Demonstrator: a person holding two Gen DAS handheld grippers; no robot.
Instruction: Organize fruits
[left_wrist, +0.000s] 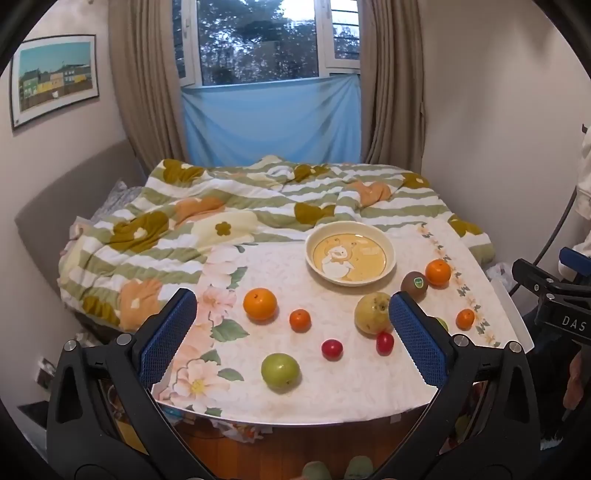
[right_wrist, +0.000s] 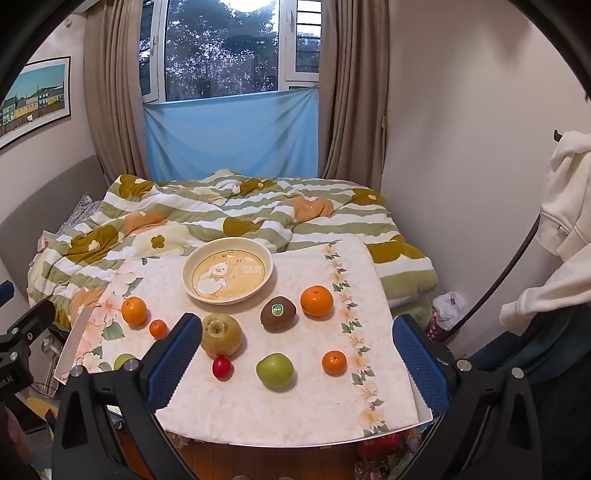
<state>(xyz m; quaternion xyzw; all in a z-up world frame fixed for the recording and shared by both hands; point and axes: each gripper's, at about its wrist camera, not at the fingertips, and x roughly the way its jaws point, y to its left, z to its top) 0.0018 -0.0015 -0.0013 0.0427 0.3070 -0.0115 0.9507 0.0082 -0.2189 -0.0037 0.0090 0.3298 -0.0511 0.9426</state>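
both grippers, left (left_wrist: 291, 317) and right (right_wrist: 295, 341), hang spread and empty over the near table (right_wrist: 258, 417) edge. fruit lies loose before the bare bowl (right_wrist: 228, 270). in the right view a finger (right_wrist: 173, 354) half hides one green fruit (right_wrist: 123, 361) at left, and grazes the pear (right_wrist: 221, 334).

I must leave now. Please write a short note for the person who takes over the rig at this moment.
Left tool: open, holding nothing. Right tool: open, holding nothing. Both hang over the near table edge.
Bowl: at the far side of the tablecloth, no fruit in it.
Fruit lies loose on the cloth: pear, kiwi, green apple, oranges, small red fruits.
Done: nothing. Left: all the fruit, probably into the bowl.
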